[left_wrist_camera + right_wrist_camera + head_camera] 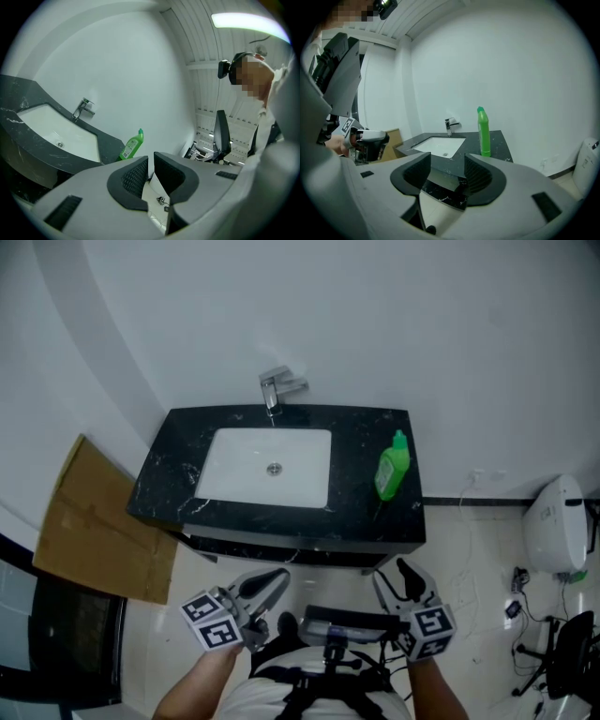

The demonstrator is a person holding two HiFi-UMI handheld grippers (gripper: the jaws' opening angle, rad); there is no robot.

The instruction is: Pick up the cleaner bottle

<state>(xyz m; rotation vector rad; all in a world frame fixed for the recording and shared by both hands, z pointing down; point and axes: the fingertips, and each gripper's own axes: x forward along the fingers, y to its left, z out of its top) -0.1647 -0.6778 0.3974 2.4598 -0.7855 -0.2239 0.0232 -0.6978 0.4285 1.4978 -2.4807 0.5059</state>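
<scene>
The green cleaner bottle stands upright on the right side of the black marble counter, beside the white sink. It also shows in the left gripper view as the bottle and in the right gripper view as the bottle, tall and capped. Both grippers hang low in front of the counter, well short of the bottle. My left gripper has its jaws nearly together with nothing between them. A clear gap separates the jaws of my right gripper, which holds nothing.
A chrome faucet rises behind the sink against the white wall. Flattened cardboard leans at the counter's left. A white appliance, cables and an office chair occupy the floor to the right.
</scene>
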